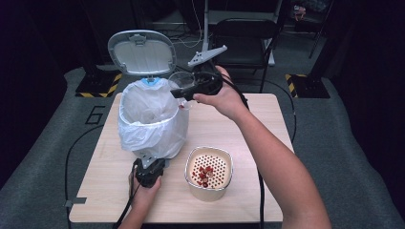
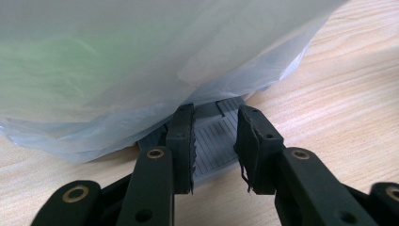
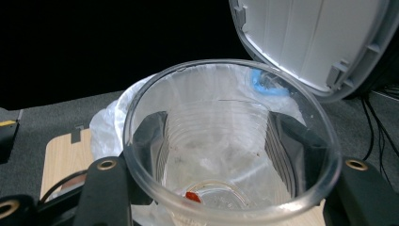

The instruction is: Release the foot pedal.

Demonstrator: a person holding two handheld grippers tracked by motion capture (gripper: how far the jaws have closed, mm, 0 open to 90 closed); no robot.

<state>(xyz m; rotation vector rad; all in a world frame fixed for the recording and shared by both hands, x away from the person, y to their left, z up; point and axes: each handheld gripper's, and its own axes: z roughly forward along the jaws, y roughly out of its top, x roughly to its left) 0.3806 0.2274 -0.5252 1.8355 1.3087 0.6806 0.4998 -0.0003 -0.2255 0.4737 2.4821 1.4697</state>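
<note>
Your left gripper is low at the bin's foot, jaws clamped on the grey ribbed pedal: the pedal sits squeezed between the pads, pressed so the lid stands up and the mouth of the bin is open. The white bag liner bulges right over the jaw tips, touching them, so there's no room upward there; bare table lies free to the jaws' right.

Your right gripper holds the clear plastic cup, jaws closed on its sides, pads pressing both walls. The cup is tipped toward the bag opening, beside its rim. A red scrap clings near the cup's bottom. The lid hangs close above and ahead of the jaws, so mind that edge. A beige strainer bowl with red bits sits well apart.
</note>
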